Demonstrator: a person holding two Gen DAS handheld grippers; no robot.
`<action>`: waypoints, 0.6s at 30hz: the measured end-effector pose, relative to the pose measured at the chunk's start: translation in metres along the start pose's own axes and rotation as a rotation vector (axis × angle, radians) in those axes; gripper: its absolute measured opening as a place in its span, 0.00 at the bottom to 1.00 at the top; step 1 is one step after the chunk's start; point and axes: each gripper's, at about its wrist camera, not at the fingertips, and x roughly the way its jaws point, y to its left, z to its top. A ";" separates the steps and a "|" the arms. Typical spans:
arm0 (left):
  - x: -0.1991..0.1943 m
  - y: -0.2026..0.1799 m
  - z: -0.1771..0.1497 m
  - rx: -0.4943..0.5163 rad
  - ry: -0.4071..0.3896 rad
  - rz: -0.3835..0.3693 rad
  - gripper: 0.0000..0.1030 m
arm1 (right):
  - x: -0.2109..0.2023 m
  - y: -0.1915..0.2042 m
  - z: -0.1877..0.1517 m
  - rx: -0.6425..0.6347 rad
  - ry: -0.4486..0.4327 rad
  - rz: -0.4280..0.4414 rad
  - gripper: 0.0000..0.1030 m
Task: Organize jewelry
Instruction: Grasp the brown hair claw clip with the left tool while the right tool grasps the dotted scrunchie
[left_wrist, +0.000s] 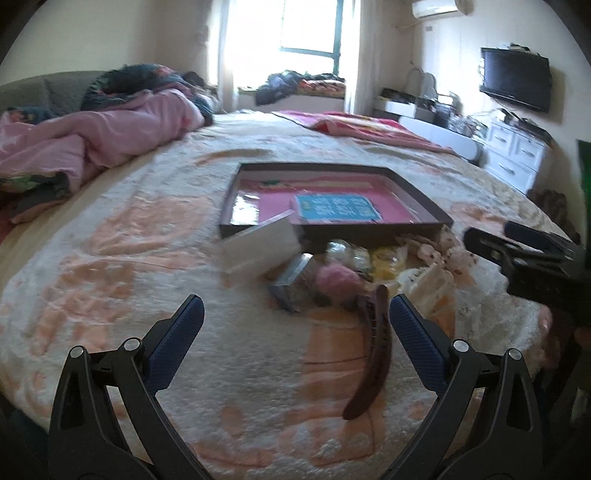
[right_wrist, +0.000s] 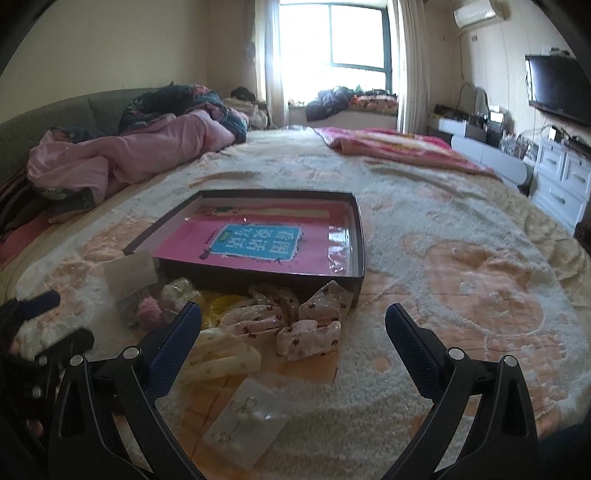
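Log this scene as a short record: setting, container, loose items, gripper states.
setting: bed with a cream and peach fleece blanket
container: shallow dark rectangular tray holding a pink book with a blue label
loose items: pile in front of the tray, including white spotted fabric hair bows, a fuzzy pink pompom and a long dark brown hair clip; clear plastic earring packet nearer
left gripper: open, empty
right gripper: open, empty

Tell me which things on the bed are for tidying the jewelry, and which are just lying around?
For the job:
dark tray
brown hair clip
clear earring packet
spotted hair bows
pink pompom
left gripper and right gripper, both open

Just lying about:
pink quilt
red blanket
TV
white drawers
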 end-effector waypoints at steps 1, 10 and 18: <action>0.004 -0.003 0.000 0.008 0.011 -0.016 0.89 | 0.007 -0.003 0.001 0.002 0.020 -0.003 0.94; 0.037 -0.028 -0.010 0.072 0.127 -0.123 0.68 | 0.051 -0.017 -0.002 0.062 0.144 0.013 0.70; 0.047 -0.034 -0.021 0.082 0.182 -0.150 0.34 | 0.056 -0.021 -0.008 0.073 0.158 0.053 0.25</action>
